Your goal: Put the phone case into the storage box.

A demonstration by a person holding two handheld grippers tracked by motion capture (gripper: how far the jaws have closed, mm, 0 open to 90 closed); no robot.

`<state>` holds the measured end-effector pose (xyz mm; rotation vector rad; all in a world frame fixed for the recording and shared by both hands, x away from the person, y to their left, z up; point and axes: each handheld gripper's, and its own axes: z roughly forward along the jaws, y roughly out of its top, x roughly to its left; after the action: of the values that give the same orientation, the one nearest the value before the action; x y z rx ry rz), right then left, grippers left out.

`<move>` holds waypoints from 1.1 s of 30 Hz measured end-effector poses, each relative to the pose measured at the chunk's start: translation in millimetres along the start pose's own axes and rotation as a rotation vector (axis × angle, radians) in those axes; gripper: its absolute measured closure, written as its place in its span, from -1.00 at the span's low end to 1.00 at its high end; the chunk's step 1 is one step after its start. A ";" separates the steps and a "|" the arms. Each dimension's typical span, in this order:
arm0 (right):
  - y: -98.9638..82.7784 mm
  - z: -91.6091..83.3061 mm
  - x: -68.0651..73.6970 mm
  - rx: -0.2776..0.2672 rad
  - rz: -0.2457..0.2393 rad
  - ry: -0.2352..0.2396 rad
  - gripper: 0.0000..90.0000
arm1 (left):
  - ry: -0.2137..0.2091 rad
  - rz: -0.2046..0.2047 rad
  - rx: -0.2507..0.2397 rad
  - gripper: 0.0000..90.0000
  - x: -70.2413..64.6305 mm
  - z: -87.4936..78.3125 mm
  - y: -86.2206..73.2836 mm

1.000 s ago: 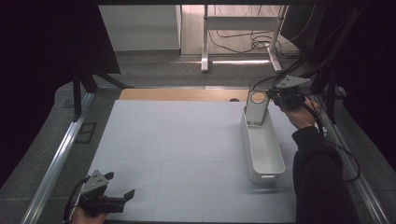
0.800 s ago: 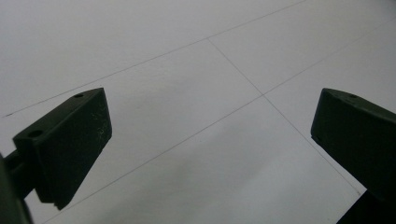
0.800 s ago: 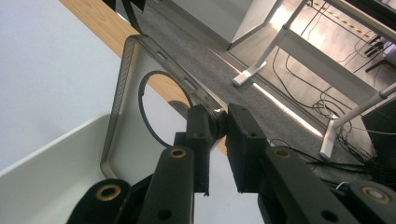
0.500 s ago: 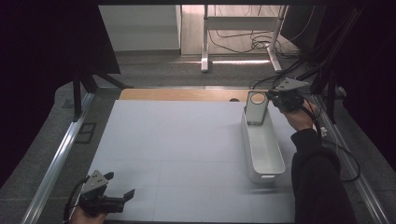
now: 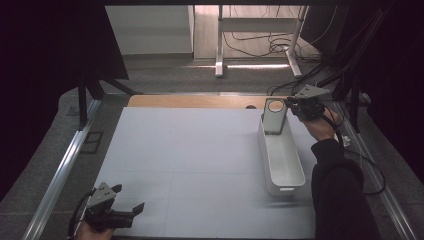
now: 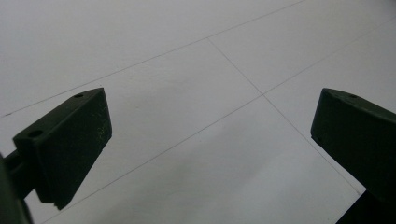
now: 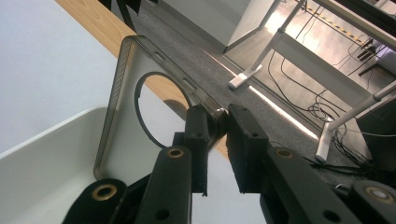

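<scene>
My right claw (image 7: 217, 128) has just eased its jaws a touch wider, yet they still pinch the edge of the clear, smoky-rimmed plastic phone case (image 7: 140, 107) with a round ring in its back. The case stands upright at the far end of the long white plastic bin (image 5: 280, 160), so release looks near. My left claw (image 5: 117, 210) rests spread, holding nothing, over the white table (image 5: 190, 150).

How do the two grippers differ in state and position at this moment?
The right gripper is shut on the clear phone case over the white bin; the left gripper is open and holds nothing. The right is at the far edge, the left near. Both have black jaws.
</scene>
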<state>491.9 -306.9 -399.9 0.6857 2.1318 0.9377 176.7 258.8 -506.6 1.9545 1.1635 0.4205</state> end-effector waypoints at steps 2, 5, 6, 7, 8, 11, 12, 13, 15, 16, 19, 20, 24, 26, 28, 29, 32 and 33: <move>0.0 0.0 0.1 -0.001 0.001 -0.008 0.64 | 0.000 0.000 0.000 -1.00 0.0 0.0 0.0; 0.3 -0.2 0.0 -0.001 0.002 -0.010 0.61 | 0.000 0.001 0.001 -1.00 -0.1 0.0 0.0; 0.3 -0.2 0.1 0.000 0.002 -0.013 0.60 | 0.000 0.002 0.001 -1.00 -0.1 0.0 0.1; 0.3 -0.2 0.1 -0.001 0.003 -0.012 0.60 | 0.000 0.002 0.001 -1.00 -0.1 0.0 0.1; 0.3 -0.4 0.3 -0.001 0.002 -0.014 0.60 | 0.000 0.002 0.001 -1.00 -0.1 0.0 0.0; 0.3 -0.6 0.0 0.000 0.005 -0.011 0.55 | 0.001 0.001 0.002 -1.00 -0.1 0.1 0.1; 0.3 -0.9 0.3 -0.001 0.005 -0.013 0.52 | 0.001 0.001 0.002 -1.00 -0.1 0.1 0.1; 0.4 -1.1 0.4 -0.002 0.008 -0.009 0.50 | 0.001 0.001 0.002 -1.00 -0.1 0.1 0.1; 0.4 -1.6 1.5 0.004 0.012 -0.007 0.42 | 0.001 0.000 0.001 -1.00 -0.1 0.0 0.0; 0.3 -1.7 1.8 0.005 0.015 -0.002 0.41 | 0.002 0.000 0.000 -1.00 -0.1 -0.1 0.0; -0.4 -2.4 2.8 0.007 0.026 0.008 0.35 | 0.002 -0.002 -0.001 -1.00 0.0 -0.3 -0.1; -0.9 -3.1 3.5 0.004 0.031 0.004 0.33 | 0.002 -0.001 -0.002 -1.00 -0.1 -0.3 -0.1; -3.8 -6.0 6.2 -0.001 0.066 0.018 0.24 | 0.003 0.001 -0.004 -1.00 -0.2 -0.6 -0.2; -5.8 -7.9 8.3 0.004 0.090 0.026 0.13 | 0.002 0.000 -0.005 -1.00 -0.2 -0.7 -0.2; -7.3 -9.4 10.3 0.014 0.105 0.023 0.05 | 0.002 0.002 -0.006 -1.00 -0.4 -0.9 -0.2; -7.7 -10.5 11.7 0.013 0.114 0.016 0.02 | 0.002 0.002 -0.007 -1.00 -0.5 -1.1 -0.3; -8.8 -14.8 14.4 0.004 0.137 0.006 -0.09 | 0.003 0.003 -0.014 -1.00 -0.6 -1.5 -0.5; -8.8 -14.8 14.4 0.004 0.137 0.006 -0.09 | 0.003 0.003 -0.014 -1.00 -0.6 -1.5 -0.5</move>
<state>470.0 -308.3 -404.9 0.8410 2.1140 1.0093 175.1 259.1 -506.0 1.9445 1.1570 0.4314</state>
